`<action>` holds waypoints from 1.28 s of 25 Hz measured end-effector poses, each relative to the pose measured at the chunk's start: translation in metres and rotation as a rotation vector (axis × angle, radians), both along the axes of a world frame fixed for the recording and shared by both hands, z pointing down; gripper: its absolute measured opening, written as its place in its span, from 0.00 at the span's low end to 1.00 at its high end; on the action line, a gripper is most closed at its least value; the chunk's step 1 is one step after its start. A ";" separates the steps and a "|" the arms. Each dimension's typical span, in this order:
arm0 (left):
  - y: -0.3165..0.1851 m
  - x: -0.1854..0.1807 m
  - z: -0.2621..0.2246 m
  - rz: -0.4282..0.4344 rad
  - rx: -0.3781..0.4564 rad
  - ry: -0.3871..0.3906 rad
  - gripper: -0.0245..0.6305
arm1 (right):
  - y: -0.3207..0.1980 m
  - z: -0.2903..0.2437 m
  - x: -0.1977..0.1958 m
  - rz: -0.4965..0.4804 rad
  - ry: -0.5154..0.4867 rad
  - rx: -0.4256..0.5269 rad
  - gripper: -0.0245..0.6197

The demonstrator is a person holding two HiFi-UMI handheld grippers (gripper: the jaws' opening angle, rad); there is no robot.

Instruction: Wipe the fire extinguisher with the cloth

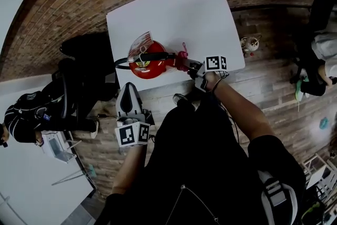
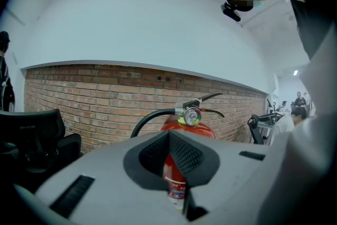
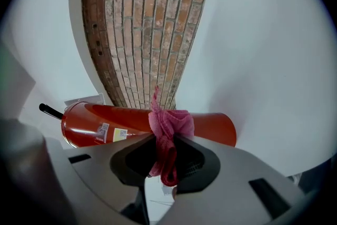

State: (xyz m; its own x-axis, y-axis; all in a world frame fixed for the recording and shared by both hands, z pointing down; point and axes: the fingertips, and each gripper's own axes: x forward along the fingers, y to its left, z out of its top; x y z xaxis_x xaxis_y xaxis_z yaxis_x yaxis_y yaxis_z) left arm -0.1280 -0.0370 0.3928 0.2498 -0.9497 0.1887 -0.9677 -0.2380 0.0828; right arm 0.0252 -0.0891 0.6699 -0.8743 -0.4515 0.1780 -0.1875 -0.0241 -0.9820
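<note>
A red fire extinguisher (image 1: 149,66) with a black hose and a paper tag stands near the front edge of the white table (image 1: 179,13). My right gripper (image 1: 192,67) is shut on a pink cloth (image 1: 182,57) and presses it against the extinguisher's right side. In the right gripper view the cloth (image 3: 169,124) bunches between the jaws (image 3: 164,166) and lies on the red cylinder (image 3: 105,121). My left gripper (image 1: 129,100) hangs just in front of the table edge, shut and empty. It points at the extinguisher (image 2: 189,126), a short way from it.
A black office chair (image 1: 79,87) stands left of the table, with a seated person (image 1: 26,113) beyond it. Another person (image 1: 321,55) sits at the far right. A small object (image 1: 250,43) lies on the floor by the table's right corner. A brick wall lies behind.
</note>
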 end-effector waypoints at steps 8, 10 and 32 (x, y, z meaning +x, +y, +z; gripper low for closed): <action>0.001 0.005 -0.008 -0.002 0.030 0.019 0.08 | 0.001 -0.037 0.000 0.017 -0.046 0.011 0.19; 0.001 0.006 -0.010 -0.004 0.038 0.024 0.08 | 0.003 -0.049 0.001 0.022 -0.068 0.014 0.19; 0.000 0.003 -0.015 -0.051 0.078 0.039 0.08 | 0.009 -0.196 0.005 0.016 -0.304 0.122 0.19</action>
